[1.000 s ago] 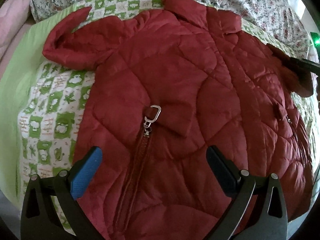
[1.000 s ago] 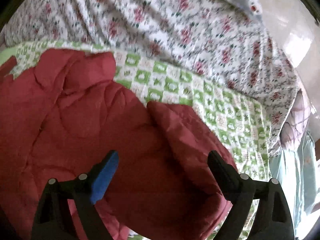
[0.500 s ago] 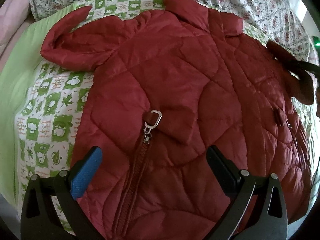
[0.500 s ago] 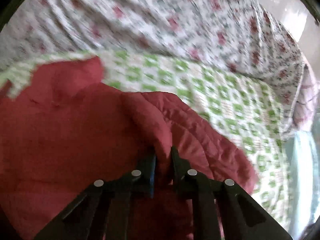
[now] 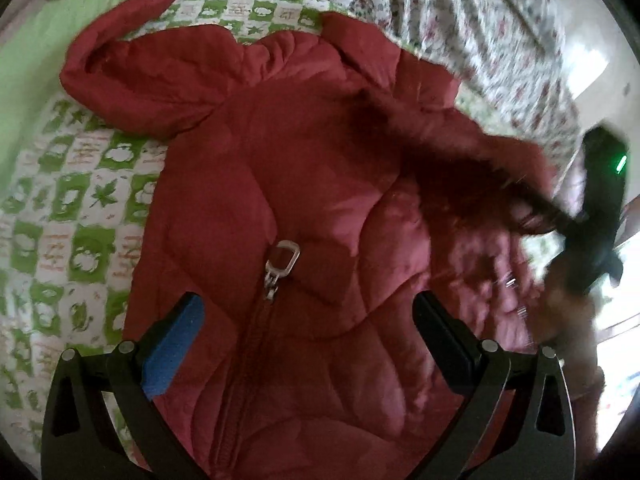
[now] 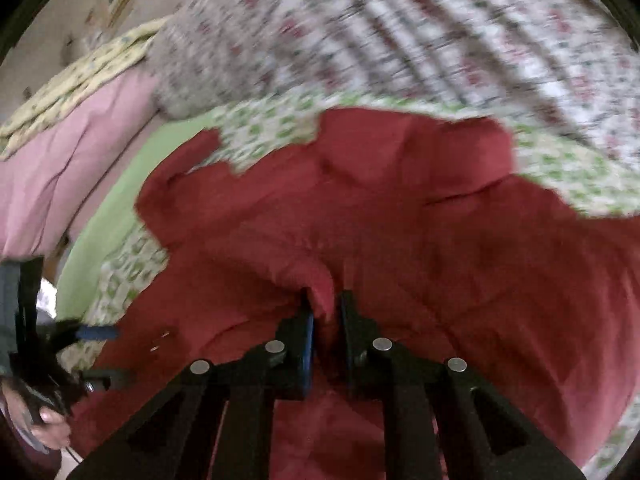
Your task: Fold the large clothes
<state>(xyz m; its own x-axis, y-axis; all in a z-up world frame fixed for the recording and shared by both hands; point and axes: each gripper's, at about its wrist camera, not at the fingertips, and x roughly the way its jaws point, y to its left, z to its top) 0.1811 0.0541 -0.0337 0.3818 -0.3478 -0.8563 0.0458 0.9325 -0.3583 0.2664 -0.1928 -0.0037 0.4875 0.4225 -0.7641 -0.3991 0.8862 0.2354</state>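
Observation:
A red quilted jacket [image 5: 288, 184] lies front up on a green-and-white patterned sheet [image 5: 72, 208], its silver zipper pull [image 5: 282, 260] near the middle. My left gripper [image 5: 308, 316] is open and empty, hovering over the zipper area. My right gripper [image 6: 325, 304] is shut on a fold of the jacket's right sleeve [image 6: 320, 280] and holds it lifted over the jacket body [image 6: 460, 248]. In the left wrist view the raised sleeve [image 5: 460, 160] is a blurred dark red band at the right, with the right gripper [image 5: 596, 216] behind it.
A floral quilt [image 5: 460, 20] is bunched along the far side of the bed. A pink cover [image 6: 68, 152] and plain green sheet [image 6: 120, 192] lie to the left. The left gripper and the hand holding it [image 6: 48, 360] show at the lower left of the right wrist view.
My right gripper closed on the right sleeve and has swung it up and leftward over the jacket. The left gripper stayed open and moved slightly closer.

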